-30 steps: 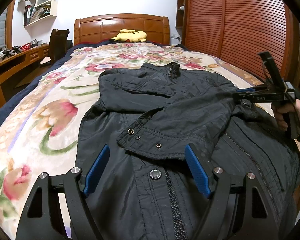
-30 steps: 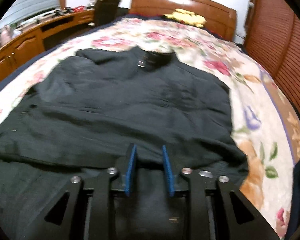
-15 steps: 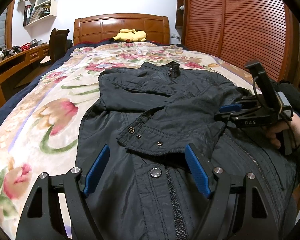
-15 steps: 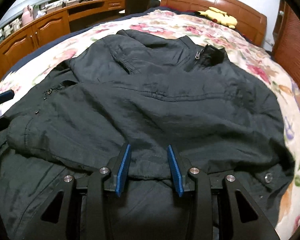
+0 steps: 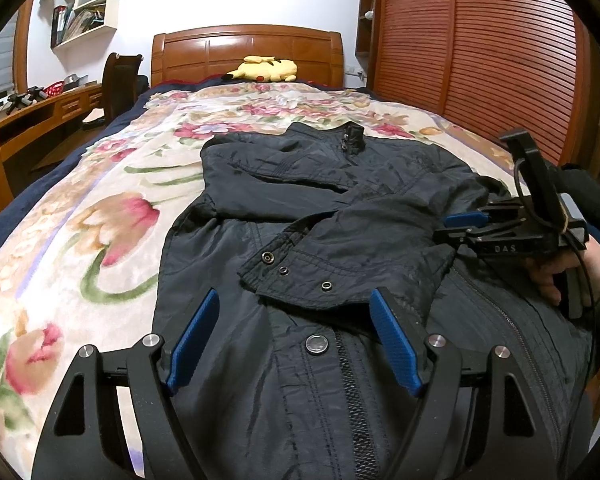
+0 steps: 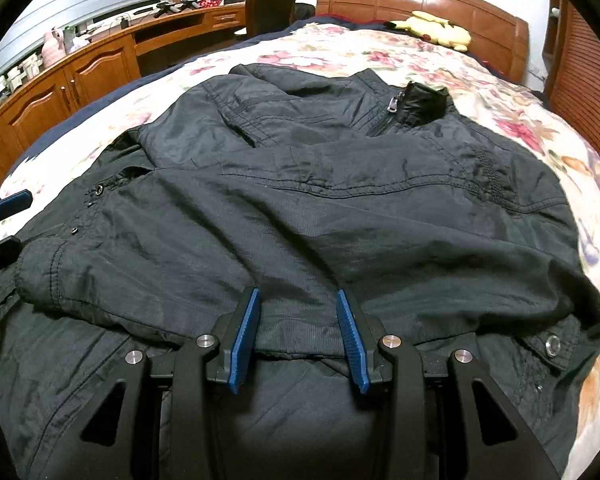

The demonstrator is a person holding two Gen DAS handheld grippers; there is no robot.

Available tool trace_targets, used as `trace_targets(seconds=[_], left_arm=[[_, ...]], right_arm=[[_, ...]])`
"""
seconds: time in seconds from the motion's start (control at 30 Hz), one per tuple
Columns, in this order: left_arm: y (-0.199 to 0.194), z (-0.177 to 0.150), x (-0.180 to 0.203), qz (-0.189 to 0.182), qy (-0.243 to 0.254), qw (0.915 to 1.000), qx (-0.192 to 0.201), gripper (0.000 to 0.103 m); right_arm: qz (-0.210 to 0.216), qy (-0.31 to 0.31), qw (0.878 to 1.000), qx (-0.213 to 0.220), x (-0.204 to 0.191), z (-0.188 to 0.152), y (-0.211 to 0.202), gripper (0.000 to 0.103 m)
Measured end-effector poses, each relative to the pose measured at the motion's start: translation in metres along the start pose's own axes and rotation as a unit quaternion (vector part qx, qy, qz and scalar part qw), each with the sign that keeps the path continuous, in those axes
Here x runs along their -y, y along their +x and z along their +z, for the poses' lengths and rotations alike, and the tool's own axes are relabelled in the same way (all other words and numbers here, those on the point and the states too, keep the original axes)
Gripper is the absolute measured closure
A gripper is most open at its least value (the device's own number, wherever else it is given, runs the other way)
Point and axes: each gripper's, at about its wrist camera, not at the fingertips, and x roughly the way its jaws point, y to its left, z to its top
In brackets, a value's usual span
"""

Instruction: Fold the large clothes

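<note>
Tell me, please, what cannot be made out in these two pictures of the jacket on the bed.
- Jacket hem: cut off by the bottom edge and covered by the tongs' frames, in both views.
- Other sleeve: folded under or hidden, neither view shows it clearly.
- Right tongs: whether the pads touch the sleeve fabric between them, unclear.
- Left tongs: height above the jacket, unclear.
- Shelf items, left view: too small.
- Desk items, right view: too small.

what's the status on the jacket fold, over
Left gripper open, hovering over the zipper front. Right gripper open, fingers straddling the folded sleeve. Black jacket flat on the floral bedspread. Nothing in the way.
</note>
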Motion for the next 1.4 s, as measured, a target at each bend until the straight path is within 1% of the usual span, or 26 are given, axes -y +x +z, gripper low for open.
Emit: trace_targets(seconds=[0.1,0.17,0.23,0.37,0.53,0.73,0.87,1.1,1.13,1.27,1.3,1.33,1.4], left_arm=[[-0.006,-0.001,-0.001,0.007,-0.001,1.0,0.005,0.025],[-0.014,-0.005,-0.001,0.012,0.0,0.9999,0.01,0.025],[-0.022,-0.01,-0.001,0.014,-0.001,0.9998,0.01,0.025],[-0.039,-0.016,-0.001,0.015,-0.002,0.9998,0.009,0.025],[-0.062,-0.024,0.0,0.02,0.005,0.9997,0.01,0.025],[-0.083,-0.031,0.0,0.016,0.013,0.9997,0.011,0.025],[-0.093,-0.039,-0.006,0.015,0.012,0.9998,0.01,0.025],[-0.097,-0.065,-0.026,0.018,-0.003,0.9997,-0.014,0.025],[-0.097,-0.067,-0.028,0.017,-0.005,0.9997,-0.016,0.025],[-0.101,-0.078,-0.036,0.022,-0.017,0.9994,-0.019,0.025],[-0.101,-0.08,-0.037,0.022,-0.02,0.9993,-0.02,0.025],[-0.101,-0.083,-0.037,0.021,-0.022,0.9993,-0.022,0.025],[-0.102,-0.087,-0.036,0.021,-0.02,0.9993,-0.025,0.025]], right_arm=[[-0.019,0.005,1.0,0.003,-0.008,-0.003,-0.015,0.061],[-0.018,0.005,1.0,0.011,-0.014,-0.01,-0.032,0.061],[-0.02,-0.001,1.0,0.019,-0.02,-0.019,-0.049,0.061],[-0.03,-0.003,0.999,0.025,-0.024,-0.048,-0.085,0.061],[-0.054,0.012,0.998,0.027,-0.017,-0.081,-0.119,0.061],[-0.083,0.042,0.995,0.034,-0.005,-0.111,-0.158,0.061],[-0.099,0.047,0.993,0.036,-0.009,-0.124,-0.177,0.061],[-0.108,0.073,0.991,0.038,-0.011,-0.145,-0.199,0.061],[-0.108,0.075,0.991,0.038,-0.01,-0.152,-0.207,0.061],[-0.111,0.079,0.99,0.035,-0.007,-0.157,-0.215,0.061],[-0.109,0.082,0.99,0.033,-0.005,-0.158,-0.215,0.06],[-0.103,0.085,0.99,0.032,0.0,-0.158,-0.215,0.056],[-0.099,0.096,0.99,0.03,0.004,-0.161,-0.215,0.051]])
